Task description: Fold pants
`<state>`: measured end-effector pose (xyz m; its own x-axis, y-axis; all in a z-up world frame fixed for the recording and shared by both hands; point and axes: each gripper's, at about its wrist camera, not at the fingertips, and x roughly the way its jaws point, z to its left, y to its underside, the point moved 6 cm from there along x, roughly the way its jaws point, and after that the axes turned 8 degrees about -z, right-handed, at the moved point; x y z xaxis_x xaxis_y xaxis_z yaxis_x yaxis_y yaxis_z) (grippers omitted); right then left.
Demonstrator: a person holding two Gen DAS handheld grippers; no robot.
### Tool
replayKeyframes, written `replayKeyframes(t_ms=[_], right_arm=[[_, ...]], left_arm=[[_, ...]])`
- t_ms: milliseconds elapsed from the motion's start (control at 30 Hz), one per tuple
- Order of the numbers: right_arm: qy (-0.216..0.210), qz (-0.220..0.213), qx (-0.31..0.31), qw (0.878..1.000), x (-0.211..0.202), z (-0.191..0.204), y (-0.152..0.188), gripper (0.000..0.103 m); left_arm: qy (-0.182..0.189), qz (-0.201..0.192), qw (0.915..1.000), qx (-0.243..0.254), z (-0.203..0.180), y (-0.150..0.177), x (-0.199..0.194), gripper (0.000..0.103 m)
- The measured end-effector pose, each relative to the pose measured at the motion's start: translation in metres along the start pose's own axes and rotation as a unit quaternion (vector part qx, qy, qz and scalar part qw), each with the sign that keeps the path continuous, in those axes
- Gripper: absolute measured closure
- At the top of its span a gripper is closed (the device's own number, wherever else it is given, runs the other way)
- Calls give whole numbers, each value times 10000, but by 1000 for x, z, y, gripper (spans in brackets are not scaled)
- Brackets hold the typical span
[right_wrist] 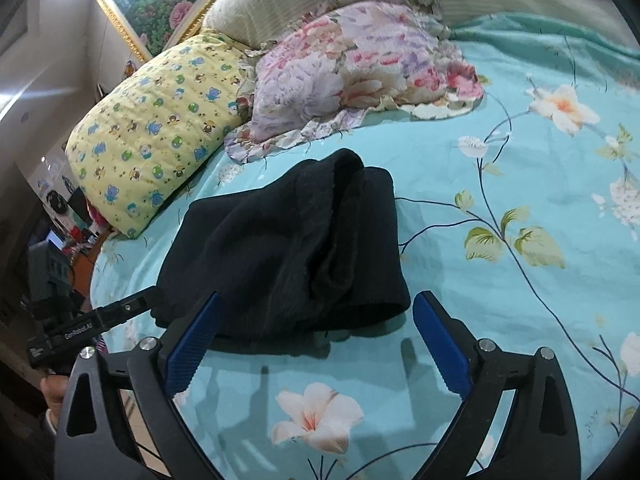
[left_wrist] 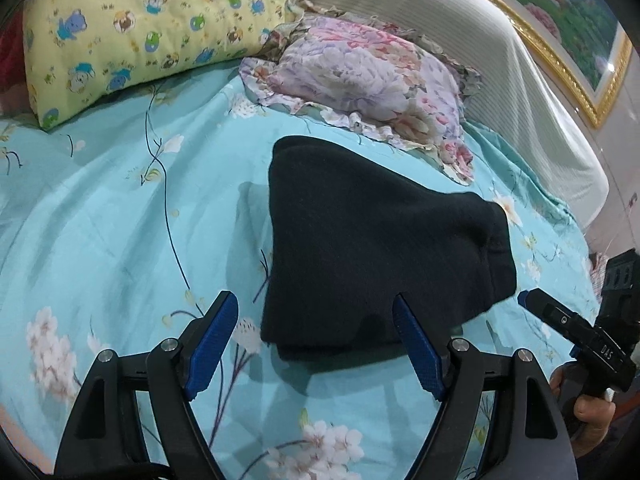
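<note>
A: Pants, black, lie as a compact folded bundle on the bed sheet, a little below the floral pillow. In the left wrist view the left gripper hangs over the near edge of the bundle, jaws wide apart, nothing between them.

B: And the other tool?

A: It shows at the right margin of that view: the right gripper near the bundle's right corner, with the hand on its handle. From this angle I cannot tell how its jaws stand.

B: Does the right wrist view settle that?

A: Yes. There the right gripper is spread wide too, empty, poised at the bundle's near edge. The left gripper comes in from the left margin, its tip just beside the cloth.

B: What does this view add?

A: The layering. The pants show a rolled opening and stacked folds on the side facing this camera; the left view gives only a smooth dark top. It also shows the yellow pillow left of the floral one.

B: So which step?

A: I judge the folding nearly or fully finished. If another move comes, it calls for pinching the loose near edge with both tools and tidying or halving the bundle without dragging the layers askew.
</note>
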<state>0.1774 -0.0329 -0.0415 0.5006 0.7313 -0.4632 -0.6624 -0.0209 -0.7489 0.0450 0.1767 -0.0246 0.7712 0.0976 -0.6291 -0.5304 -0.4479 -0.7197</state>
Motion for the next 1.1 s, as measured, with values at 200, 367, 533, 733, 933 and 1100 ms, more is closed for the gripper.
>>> replayKeyframes(t_ms=[200,367,533,733,933,1100], right_arm=[[72,-249,-456,9986,-14,16,7,7],[114,-402,-791,9960,-21,27,11,5],[206,-376,-1023,9938,-20,32,19,5],[178,-300,-1076,9936,-16,34,26,4],[209,-286,-1258,9914,-12,36,33,4],[198,-344,-1341,9902,-8,36,36,4]], left_arm=[[-171,-183,9994,256,-10,8,-14,22],[-206,-159,9992,287,-12,13,-18,22],[-230,-89,9992,320,-13,17,-17,22],[-366,-60,9977,574,-16,24,-15,21],[-491,-180,9951,837,-20,31,-14,19],[-562,-114,9931,1026,-25,39,-7,19]])
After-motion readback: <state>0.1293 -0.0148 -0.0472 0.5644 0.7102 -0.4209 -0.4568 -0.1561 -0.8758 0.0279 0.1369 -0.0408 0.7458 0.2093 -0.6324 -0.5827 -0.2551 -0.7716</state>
